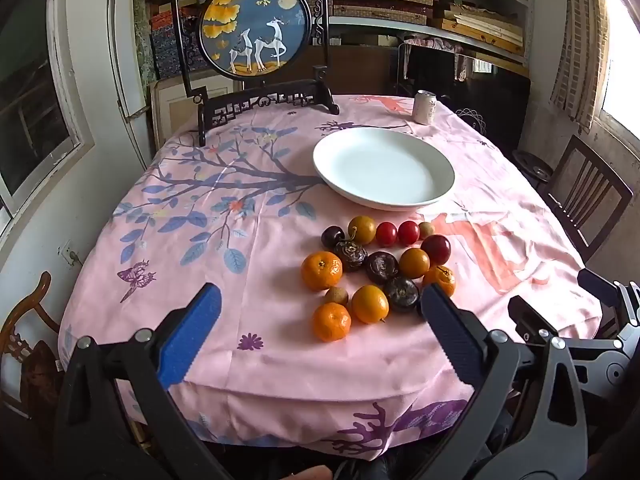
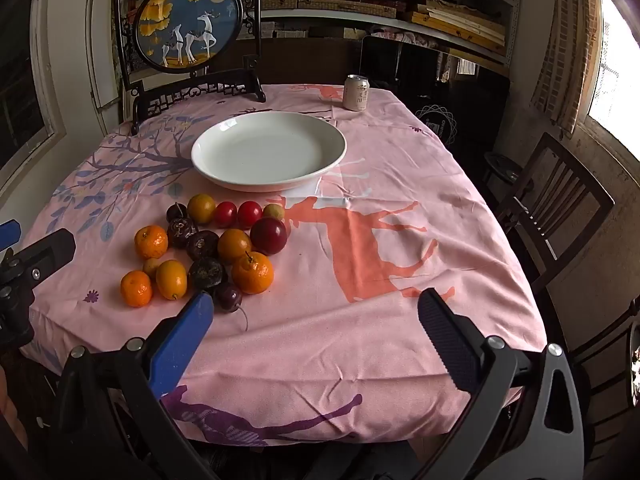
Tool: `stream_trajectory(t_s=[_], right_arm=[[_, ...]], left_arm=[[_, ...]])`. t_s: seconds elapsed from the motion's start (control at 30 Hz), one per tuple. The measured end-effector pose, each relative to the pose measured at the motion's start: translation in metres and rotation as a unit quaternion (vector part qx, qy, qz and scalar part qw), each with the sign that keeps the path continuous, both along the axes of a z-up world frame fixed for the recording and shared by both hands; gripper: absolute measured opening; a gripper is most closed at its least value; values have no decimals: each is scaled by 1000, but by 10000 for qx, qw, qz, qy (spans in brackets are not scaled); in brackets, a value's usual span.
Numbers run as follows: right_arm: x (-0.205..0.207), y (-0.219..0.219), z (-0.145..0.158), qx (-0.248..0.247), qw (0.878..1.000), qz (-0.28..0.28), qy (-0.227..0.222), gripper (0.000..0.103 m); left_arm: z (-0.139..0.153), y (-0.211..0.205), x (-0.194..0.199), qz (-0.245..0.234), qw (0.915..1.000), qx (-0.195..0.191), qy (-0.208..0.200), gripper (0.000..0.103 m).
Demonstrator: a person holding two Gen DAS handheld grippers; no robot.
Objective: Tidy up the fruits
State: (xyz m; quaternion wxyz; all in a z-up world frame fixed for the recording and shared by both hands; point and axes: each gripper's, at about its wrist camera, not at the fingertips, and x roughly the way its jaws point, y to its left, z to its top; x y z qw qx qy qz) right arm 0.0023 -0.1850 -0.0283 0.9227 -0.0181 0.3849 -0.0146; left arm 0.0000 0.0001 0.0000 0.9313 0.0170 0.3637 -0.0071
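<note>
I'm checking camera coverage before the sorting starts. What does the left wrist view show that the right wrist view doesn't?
Only the left wrist view shows the purple butterfly print and a wooden chair at the left edge. Only the right wrist view shows the dark plum nearest the camera unobstructed. Both share the empty white plate, the fruit pile, the can and the deer screen.

We see a cluster of fruits [image 1: 376, 276] lying on the counter [image 1: 240, 272] just in front of the plate [image 1: 383, 168]. Behind the plate, a can [image 1: 425, 107] stands to the right, a framed screen [image 1: 256, 28] to the left.
</note>
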Motion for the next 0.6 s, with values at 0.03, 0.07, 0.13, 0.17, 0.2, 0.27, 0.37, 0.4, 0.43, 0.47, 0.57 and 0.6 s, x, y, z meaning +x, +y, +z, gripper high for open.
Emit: stream_trajectory(t_s=[0.03, 0.07, 0.13, 0.17, 0.2, 0.27, 0.37, 0.4, 0.43, 0.47, 0.57, 0.6], right_arm=[[0, 0, 0, -1, 10000, 1, 11, 102], [0, 0, 0, -5, 10000, -1, 6, 102], [0, 0, 0, -3, 10000, -2, 7, 102], [0, 0, 0, -4, 10000, 0, -6, 102], [0, 1, 0, -3, 10000, 1, -6, 102], [0, 1, -1, -4, 10000, 2, -3, 102], [0, 1, -1, -5, 10000, -6, 0, 102], [-1, 1, -1, -6, 10000, -7, -3, 102], [0, 1, -1, -10, 10000, 1, -3, 102], [0, 2, -1, -13, 10000, 4, -7, 102], [0, 2, -2, -6, 10000, 2, 5, 102], [0, 2, -2, -7, 10000, 2, 6, 102]], left_arm=[[0, 0, 0, 1, 10000, 9, -13, 101], [0, 0, 0, 4, 10000, 23, 16, 101], [0, 0, 0, 5, 10000, 8, 10, 101], [0, 0, 0, 6, 10000, 15, 11, 101], [0, 0, 0, 7, 10000, 15, 9, 101], [0, 0, 0, 12, 10000, 21, 6, 101], [0, 1, 0, 39, 10000, 3, 23, 101], [0, 1, 0, 44, 10000, 2, 24, 101], [0, 1, 0, 44, 10000, 2, 23, 101], [-1, 1, 1, 36, 10000, -10, 27, 101], [-1, 1, 1, 33, 10000, -8, 38, 101], [-1, 1, 1, 32, 10000, -12, 42, 101]])
